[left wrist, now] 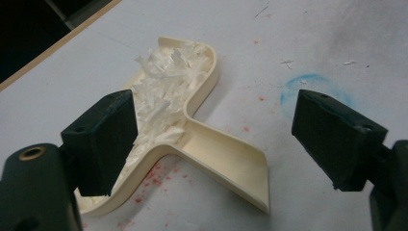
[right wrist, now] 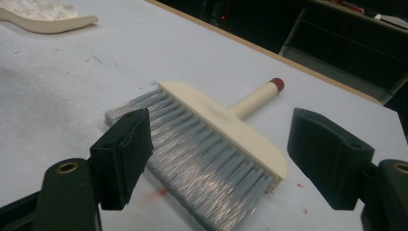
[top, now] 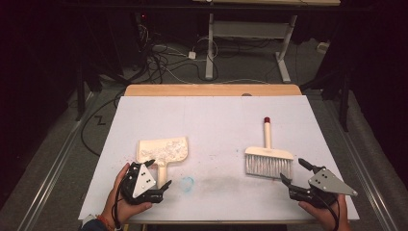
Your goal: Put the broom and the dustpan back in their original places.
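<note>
Black two-jaw tongs [top: 157,176] and [top: 296,172], each with a grey screw-dotted triangular plate, brass rivets, trailing black cable.

Your left tool [left wrist: 211,139] has its jaws spread wide, gripping nothing. The cream dustpan [left wrist: 202,144] lies flat on the white surface [left wrist: 312,43] between and beyond them. Its handle [left wrist: 226,161] runs toward you, nearer the left jaw and well clear of the right one. The left jaw overlaps the pan's near edge; you can't tell if it touches. White shreds [left wrist: 168,82] are heaped in the pan. A blue smudge [left wrist: 312,86] sits just beside the right jaw, with red specks [left wrist: 151,178] below the handle. The wooden edge [left wrist: 57,45] crosses the top left corner.
</note>
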